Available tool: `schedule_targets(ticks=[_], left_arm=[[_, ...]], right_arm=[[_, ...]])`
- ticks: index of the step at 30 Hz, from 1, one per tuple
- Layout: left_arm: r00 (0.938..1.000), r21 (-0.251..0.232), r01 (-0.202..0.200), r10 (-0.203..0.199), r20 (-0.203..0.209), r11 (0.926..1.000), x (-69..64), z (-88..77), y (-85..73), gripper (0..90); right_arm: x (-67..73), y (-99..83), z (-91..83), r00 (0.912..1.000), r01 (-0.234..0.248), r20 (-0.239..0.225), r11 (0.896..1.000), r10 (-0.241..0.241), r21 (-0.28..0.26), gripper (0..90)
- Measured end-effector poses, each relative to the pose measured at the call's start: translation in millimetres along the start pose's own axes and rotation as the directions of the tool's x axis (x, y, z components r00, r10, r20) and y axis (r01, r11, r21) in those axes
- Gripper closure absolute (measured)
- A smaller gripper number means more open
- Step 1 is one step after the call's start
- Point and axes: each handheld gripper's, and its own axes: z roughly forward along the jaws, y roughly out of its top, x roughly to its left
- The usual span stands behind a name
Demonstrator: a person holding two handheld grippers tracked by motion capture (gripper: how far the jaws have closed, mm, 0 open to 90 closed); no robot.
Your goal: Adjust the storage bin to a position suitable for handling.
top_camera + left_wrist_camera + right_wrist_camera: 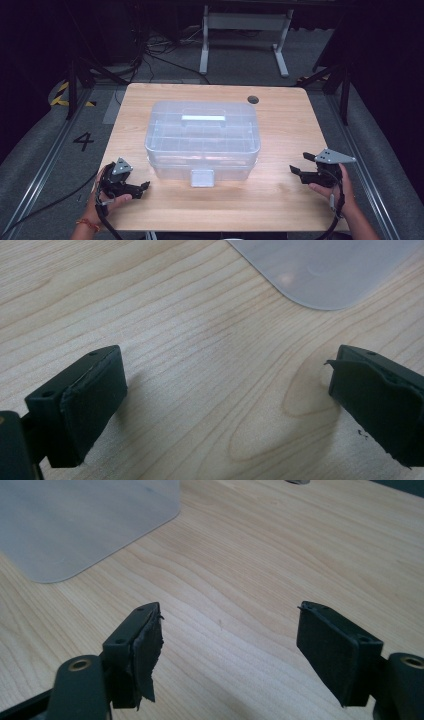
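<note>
Approaching the clear lidded plastic storage box [202, 140] on the wooden surface [280, 195], left gripper [145, 186] and right gripper [296, 170] stand wide, empty. Best close in evenly from both ends, keeping level, judging by the near front latch [202, 177]

A light wooden table [290, 130] has a small round grommet hole [253, 99] at its far right. Beyond it stands a white metal frame [244, 30] on grey floor, black cables [150, 50] trailing far left, a painted "4" [83, 141] left.
</note>
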Motion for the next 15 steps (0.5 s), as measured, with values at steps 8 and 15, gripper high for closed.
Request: schedule_targets(ticks=[8,15], left_arm=[[1.0000,0.000,0.001,-0.001,0.001,1.0000,-0.1,0.0,0.0,2.5],[1.0000,0.000,0.001,-0.001,0.000,1.0000,-0.1,0.0,0.0,2.5]], right_arm=[[-0.6,11.4,-3.0,0.9999,0.007,-0.008,1.000,-0.007,-0.015,26.7],[-1.1,28.6,-7.3,0.9997,0.025,-0.004,0.999,-0.025,-0.041,27.1]])
